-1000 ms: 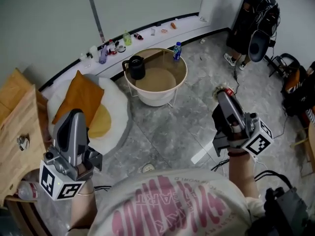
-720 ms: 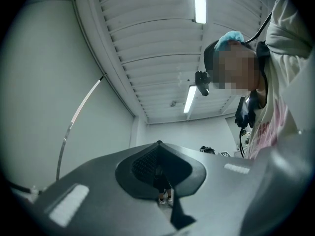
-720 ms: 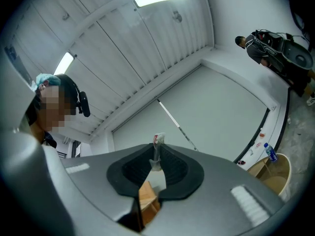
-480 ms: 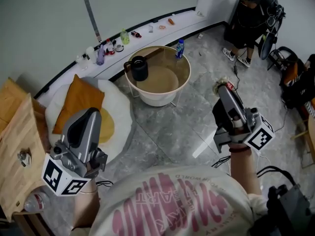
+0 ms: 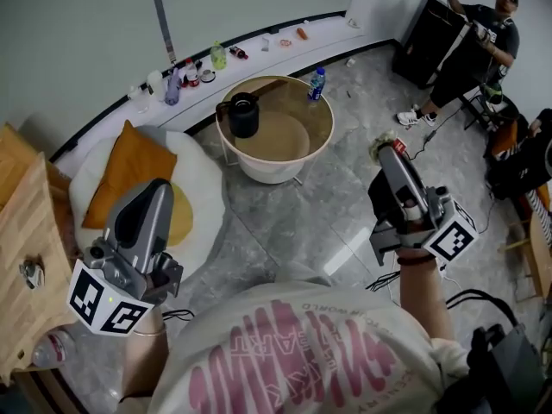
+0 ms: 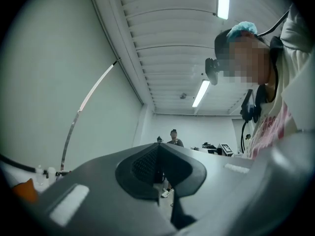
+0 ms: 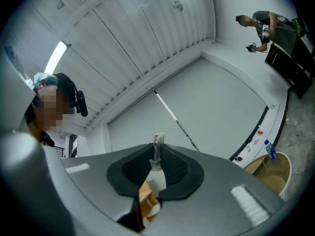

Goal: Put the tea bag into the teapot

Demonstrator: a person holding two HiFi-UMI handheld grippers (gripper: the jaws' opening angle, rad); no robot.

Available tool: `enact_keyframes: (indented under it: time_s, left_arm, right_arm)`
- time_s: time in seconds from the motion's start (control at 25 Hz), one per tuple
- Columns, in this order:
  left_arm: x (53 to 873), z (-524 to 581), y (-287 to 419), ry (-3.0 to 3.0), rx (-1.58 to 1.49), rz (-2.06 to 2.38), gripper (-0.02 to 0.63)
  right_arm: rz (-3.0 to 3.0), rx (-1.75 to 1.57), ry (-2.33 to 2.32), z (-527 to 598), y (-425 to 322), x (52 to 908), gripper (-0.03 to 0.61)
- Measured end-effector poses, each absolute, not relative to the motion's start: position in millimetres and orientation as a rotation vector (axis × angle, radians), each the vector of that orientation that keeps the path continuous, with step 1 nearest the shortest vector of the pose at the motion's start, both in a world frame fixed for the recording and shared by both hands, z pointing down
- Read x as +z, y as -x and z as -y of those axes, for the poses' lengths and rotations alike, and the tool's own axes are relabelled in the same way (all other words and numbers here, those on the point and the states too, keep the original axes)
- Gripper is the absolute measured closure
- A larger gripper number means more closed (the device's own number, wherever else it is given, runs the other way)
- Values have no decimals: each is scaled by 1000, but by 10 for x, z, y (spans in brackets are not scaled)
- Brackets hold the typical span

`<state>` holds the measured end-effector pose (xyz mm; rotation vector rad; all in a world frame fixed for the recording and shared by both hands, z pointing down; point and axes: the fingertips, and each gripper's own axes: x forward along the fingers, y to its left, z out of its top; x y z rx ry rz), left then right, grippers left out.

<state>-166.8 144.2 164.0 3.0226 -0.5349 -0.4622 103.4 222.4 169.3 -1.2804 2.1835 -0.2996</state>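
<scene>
A black teapot (image 5: 244, 115) stands at the left rim of a round wooden table (image 5: 321, 126) across the room. My right gripper (image 5: 386, 149) is held in the air at the right, well short of the table. It is shut on the tea bag (image 5: 393, 145), whose red and white tag sticks out past the fingertips. In the right gripper view, the tea bag (image 7: 158, 142) is pinched between the pads of my right gripper (image 7: 156, 150). My left gripper (image 5: 158, 188) is raised at the lower left. In the left gripper view, my left gripper (image 6: 157, 149) is shut with nothing in it.
A blue bottle (image 5: 316, 83) stands on the table's far rim. An orange cushion (image 5: 129, 171) lies on a white pad at the left, beside wooden furniture (image 5: 21, 222). Small bottles (image 5: 185, 74) line the wall ledge. A person (image 5: 479, 37) stands at the back right.
My left gripper has leaned over to the right and shifted slightly. My right gripper has edged up the picture, still holding the tea bag. The person at the back has turned and raised an arm.
</scene>
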Motion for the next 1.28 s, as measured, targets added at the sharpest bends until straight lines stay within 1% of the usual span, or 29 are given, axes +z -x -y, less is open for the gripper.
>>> enact_keyframes:
  time_s: [0.32,0.56,1.28]
  left_arm:
    - [1777,-1267,1563,-3023,-413,530,603]
    - [1773,-949,1519,-3020,-389,612,603]
    - [1634,120,888,-2940,-367,795,603]
  right_arm:
    - [-2214,-315,1227,-1780,-1067,1735,535]
    - [-2257,-315,1147,-1274,-1112,1675,535]
    - [-2354,-371,975,264,-1715,1546,535]
